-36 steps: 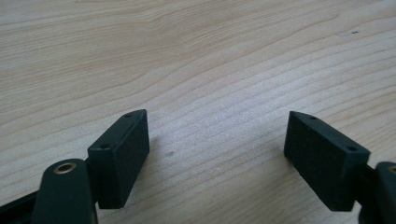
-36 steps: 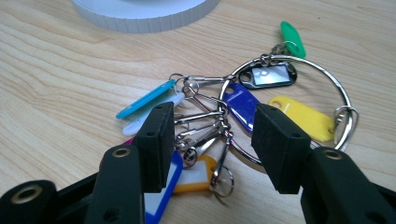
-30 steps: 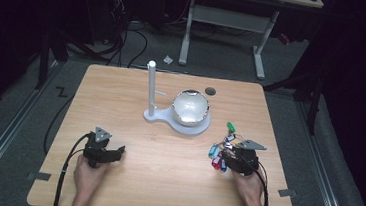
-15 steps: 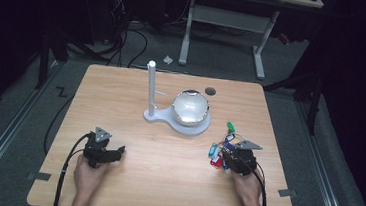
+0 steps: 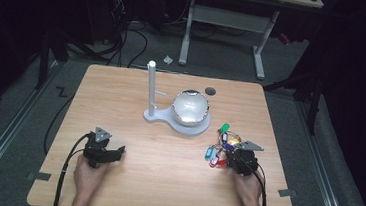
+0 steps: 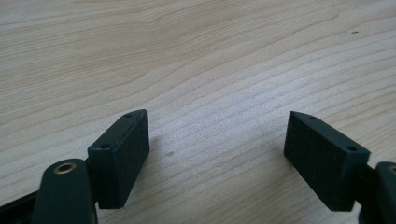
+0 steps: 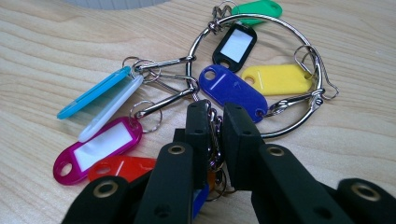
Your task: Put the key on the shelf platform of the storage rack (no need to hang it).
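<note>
Little has shifted over the last second: the right tongs (image 7: 215, 135) have eased slightly back toward the person, and the bunch of key tags (image 5: 222, 147) has trailed along with them, while the left tongs (image 6: 217, 158) have stayed put.

Taking the white stand (image 5: 151, 91) with its mirrored dome (image 5: 189, 107) as landmark, the key tags lie on the counter (image 5: 164, 181) to the right of its base and nearer the person, just beside it but not touching. The right tongs are clamped on a small cluster of metal links and split rings at the near edge of the large ring (image 7: 261, 74); the coloured tags fan out beyond them, with the magenta tag (image 7: 95, 149) and red tag (image 7: 119, 168) to one side. The left tongs rest well to the left of the stand and nearer the person, jaws wide apart over bare wood, holding nothing.

The main risk, as I judge it, is the grip: it is on thin, rounded, loose metal, which could slide or twist out between the jaws once lifted. The bunch is free to swing, so a quick move could swing tags into the stand or dome. Dragging, not lifting, may snag a hook (image 7: 322, 79) on the counter.
</note>
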A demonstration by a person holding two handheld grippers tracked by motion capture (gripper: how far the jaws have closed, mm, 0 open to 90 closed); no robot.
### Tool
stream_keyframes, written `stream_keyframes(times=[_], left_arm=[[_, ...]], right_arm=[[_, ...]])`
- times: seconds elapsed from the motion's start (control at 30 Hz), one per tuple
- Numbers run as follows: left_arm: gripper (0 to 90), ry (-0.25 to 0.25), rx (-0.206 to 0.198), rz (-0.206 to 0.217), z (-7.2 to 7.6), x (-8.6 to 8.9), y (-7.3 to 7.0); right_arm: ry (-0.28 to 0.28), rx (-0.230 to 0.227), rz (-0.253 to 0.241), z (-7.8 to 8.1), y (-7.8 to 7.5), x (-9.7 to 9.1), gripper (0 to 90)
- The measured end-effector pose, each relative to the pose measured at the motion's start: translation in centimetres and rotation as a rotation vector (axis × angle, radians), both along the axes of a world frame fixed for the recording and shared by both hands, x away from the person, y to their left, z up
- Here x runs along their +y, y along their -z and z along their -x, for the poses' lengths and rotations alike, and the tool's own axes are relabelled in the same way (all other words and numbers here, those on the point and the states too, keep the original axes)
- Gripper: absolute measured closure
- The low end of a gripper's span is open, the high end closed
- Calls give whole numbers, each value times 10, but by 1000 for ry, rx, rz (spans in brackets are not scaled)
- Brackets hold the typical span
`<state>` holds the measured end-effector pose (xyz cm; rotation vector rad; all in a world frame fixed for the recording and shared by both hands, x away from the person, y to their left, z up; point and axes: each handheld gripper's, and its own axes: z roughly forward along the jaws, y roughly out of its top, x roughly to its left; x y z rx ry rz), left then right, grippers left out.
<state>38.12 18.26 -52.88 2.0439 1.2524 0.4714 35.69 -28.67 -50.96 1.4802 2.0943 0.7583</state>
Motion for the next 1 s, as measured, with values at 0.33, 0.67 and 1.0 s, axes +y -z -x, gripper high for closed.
stream_keyframes(times=[0.33,0.67,1.0], left_arm=[[227,0,0,1,0,0,0],[227,0,0,0,0,0,0],[227,0,0,1,0,0,0]], right_arm=[[0,-21,17,2,-2,0,850],[-16,-52,-8,4,-8,-2,851],[-27,-96,-42,6,-22,-8,852]])
